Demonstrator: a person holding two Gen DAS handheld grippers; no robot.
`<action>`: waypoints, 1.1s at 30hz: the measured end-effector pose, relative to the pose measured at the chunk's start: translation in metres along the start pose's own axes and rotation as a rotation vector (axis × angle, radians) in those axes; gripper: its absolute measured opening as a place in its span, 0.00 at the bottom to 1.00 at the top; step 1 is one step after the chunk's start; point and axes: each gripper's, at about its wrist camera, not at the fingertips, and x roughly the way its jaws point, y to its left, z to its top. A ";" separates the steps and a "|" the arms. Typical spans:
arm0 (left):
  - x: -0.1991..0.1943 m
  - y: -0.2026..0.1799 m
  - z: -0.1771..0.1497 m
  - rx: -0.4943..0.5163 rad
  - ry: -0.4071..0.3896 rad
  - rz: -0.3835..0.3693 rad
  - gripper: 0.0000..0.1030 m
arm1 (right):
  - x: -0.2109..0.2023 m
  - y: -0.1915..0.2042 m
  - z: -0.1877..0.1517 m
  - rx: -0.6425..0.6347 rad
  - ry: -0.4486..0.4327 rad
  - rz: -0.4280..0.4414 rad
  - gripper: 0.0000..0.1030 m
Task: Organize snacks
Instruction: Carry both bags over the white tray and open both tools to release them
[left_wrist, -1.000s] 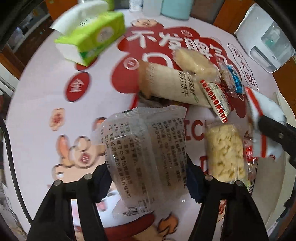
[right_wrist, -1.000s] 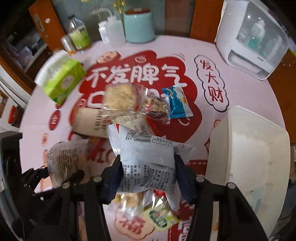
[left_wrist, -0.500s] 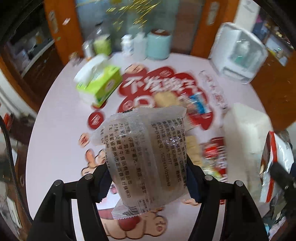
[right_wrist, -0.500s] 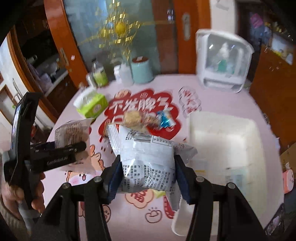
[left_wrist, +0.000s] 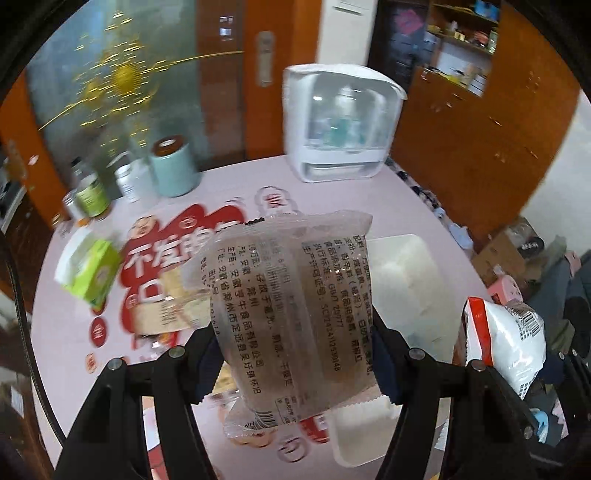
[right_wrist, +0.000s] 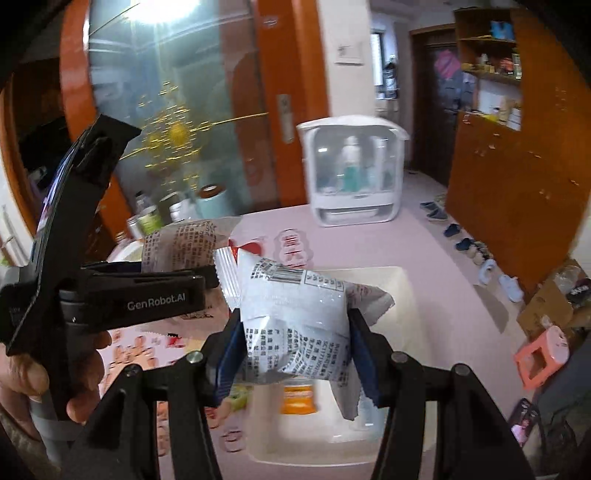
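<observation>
Slippage is the main risk, in this judgement: each crinkly wrapper is pinched only across its middle, so a tilt or a mistimed release could drop a snack beside the white bin rather than in it. Left gripper is clamped on the clear packet, raised above the table beside the bin. Right gripper grips the white packet above the bin.

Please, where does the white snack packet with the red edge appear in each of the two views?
Left wrist view: the white snack packet is at the right edge, held up above the table.
Right wrist view: the same packet is in the centre, between the right gripper's jaws.
Shared landmark: the white bin on the table, under both packets.
</observation>
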 end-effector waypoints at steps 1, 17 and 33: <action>0.006 -0.010 0.003 0.013 0.005 -0.001 0.65 | 0.002 -0.010 -0.001 0.009 0.001 -0.019 0.53; 0.077 -0.101 0.016 0.110 0.092 0.026 0.65 | 0.072 -0.093 -0.033 0.097 0.191 -0.098 0.54; 0.096 -0.105 0.023 0.118 0.099 0.047 0.80 | 0.087 -0.089 -0.045 0.081 0.270 -0.009 0.60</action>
